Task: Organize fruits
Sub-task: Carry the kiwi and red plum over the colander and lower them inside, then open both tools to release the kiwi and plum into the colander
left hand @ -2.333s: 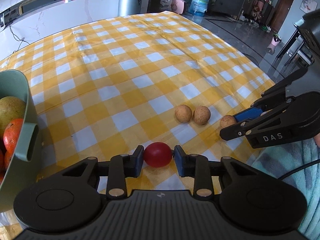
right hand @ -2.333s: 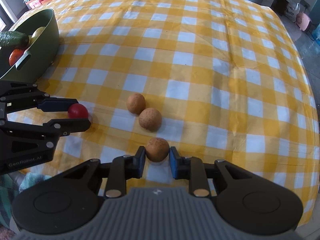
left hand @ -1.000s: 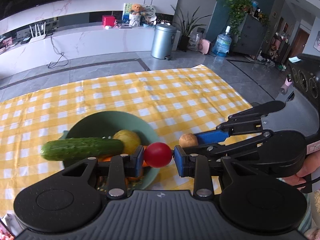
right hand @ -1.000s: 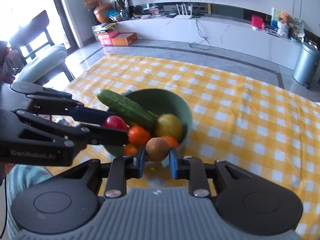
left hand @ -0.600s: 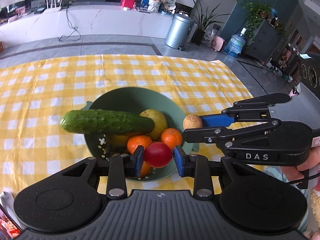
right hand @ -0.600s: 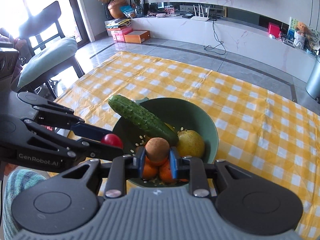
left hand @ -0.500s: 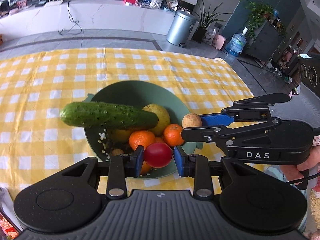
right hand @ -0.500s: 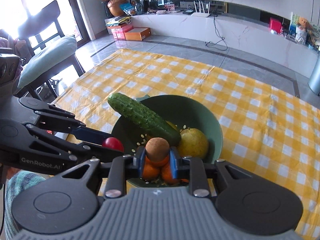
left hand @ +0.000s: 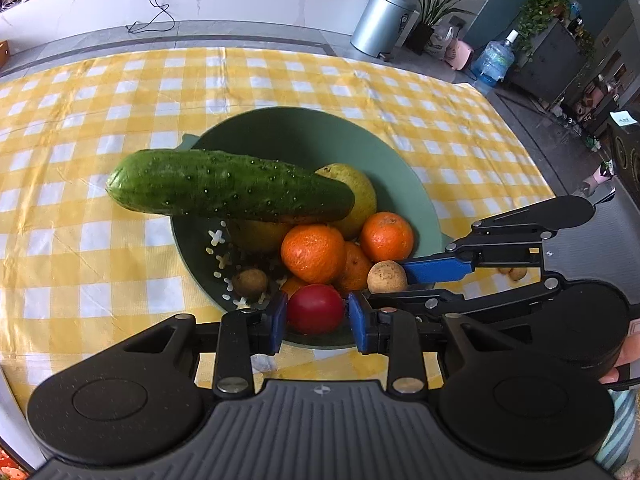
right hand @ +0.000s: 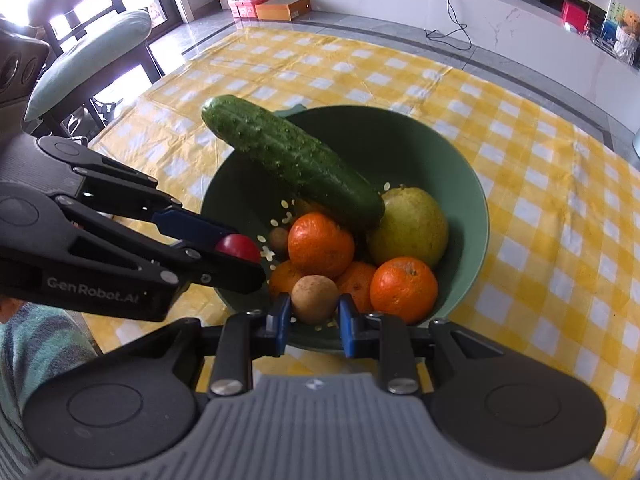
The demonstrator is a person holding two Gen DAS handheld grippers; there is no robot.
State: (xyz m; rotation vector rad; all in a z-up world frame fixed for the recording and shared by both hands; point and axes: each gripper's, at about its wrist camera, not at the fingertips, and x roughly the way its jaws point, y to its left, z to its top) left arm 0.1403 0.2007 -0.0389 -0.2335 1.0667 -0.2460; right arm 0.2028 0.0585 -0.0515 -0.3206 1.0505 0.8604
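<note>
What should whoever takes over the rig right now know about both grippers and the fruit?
Left gripper: jaws shut on the red fruit, held over the near rim of the green bowl.
Right gripper: jaws shut on the brown fruit, also over the near rim.
Bowl: already holds a cucumber propped across the rim, a pear, several oranges and a small brown fruit.
Done: both fruits carried to the bowl.
Left: release both into the bowl; two small brown fruits show on the cloth behind the right gripper.
</note>
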